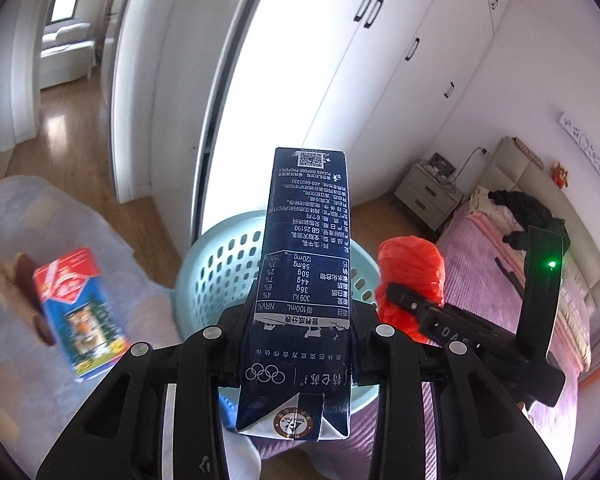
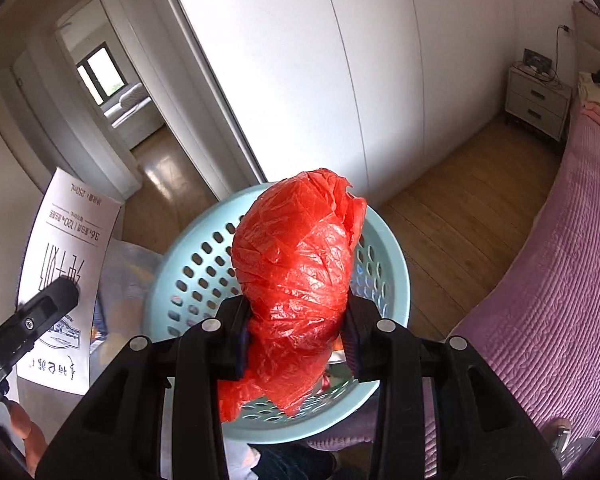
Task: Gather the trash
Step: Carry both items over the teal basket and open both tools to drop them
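A tall dark navy milk carton (image 1: 306,264) stands upright in my left gripper (image 1: 300,344), whose pads are shut on its lower part. Behind it is a light blue perforated basket (image 1: 220,256). To the right, a crumpled red plastic bag (image 1: 414,264) is pinched in my right gripper (image 1: 404,300). In the right wrist view the red bag (image 2: 300,272) fills the middle, with my right gripper (image 2: 296,320) shut on it above the basket (image 2: 396,280). At the far left of that view, the carton's white face (image 2: 68,248) sits in my left gripper (image 2: 48,304).
A red and blue carton (image 1: 78,312) lies blurred on a pale bluish sheet (image 1: 40,208) at the left. A pink-covered bed (image 2: 560,300) runs along the right, with a nightstand (image 2: 538,104) beyond it. White wardrobe doors (image 2: 340,60) stand behind the basket, and a doorway (image 2: 112,92) opens at the left.
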`<state>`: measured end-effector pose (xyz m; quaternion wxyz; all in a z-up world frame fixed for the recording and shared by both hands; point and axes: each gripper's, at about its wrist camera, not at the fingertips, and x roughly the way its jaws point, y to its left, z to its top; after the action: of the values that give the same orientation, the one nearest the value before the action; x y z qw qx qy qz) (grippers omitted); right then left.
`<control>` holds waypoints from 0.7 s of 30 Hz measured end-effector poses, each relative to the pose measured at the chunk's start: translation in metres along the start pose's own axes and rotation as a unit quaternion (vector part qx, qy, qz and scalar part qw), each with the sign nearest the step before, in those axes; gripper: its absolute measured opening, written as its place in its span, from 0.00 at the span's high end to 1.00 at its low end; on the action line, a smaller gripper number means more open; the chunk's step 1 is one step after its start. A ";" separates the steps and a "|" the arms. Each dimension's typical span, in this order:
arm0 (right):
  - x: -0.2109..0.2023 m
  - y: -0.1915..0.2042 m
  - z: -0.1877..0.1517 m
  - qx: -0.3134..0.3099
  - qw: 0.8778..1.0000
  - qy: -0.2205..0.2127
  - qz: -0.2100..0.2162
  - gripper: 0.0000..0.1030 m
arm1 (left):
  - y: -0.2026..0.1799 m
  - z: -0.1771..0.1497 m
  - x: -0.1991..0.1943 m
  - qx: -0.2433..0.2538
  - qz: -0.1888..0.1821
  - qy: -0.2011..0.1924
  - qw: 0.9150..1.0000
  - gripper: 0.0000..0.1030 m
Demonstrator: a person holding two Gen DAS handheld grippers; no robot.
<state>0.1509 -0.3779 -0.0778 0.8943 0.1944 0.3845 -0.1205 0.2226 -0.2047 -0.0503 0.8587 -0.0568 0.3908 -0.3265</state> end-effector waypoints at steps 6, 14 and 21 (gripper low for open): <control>0.015 -0.001 0.007 0.011 1.000 0.009 -0.004 0.54 | -0.013 0.002 0.013 0.016 0.025 0.000 1.000 0.53; 0.003 -0.013 0.003 0.024 1.000 -0.005 0.014 0.48 | -0.003 -0.001 0.003 0.002 0.026 -0.010 1.000 0.41; -0.012 -0.005 -0.002 0.011 0.999 -0.017 0.025 0.48 | -0.011 -0.003 -0.022 0.029 0.047 -0.027 0.998 0.39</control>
<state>0.1398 -0.3810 -0.0717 0.9014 0.2122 0.3625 -0.1054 0.2039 -0.1990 -0.0345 0.8845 -0.0224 0.3605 -0.2953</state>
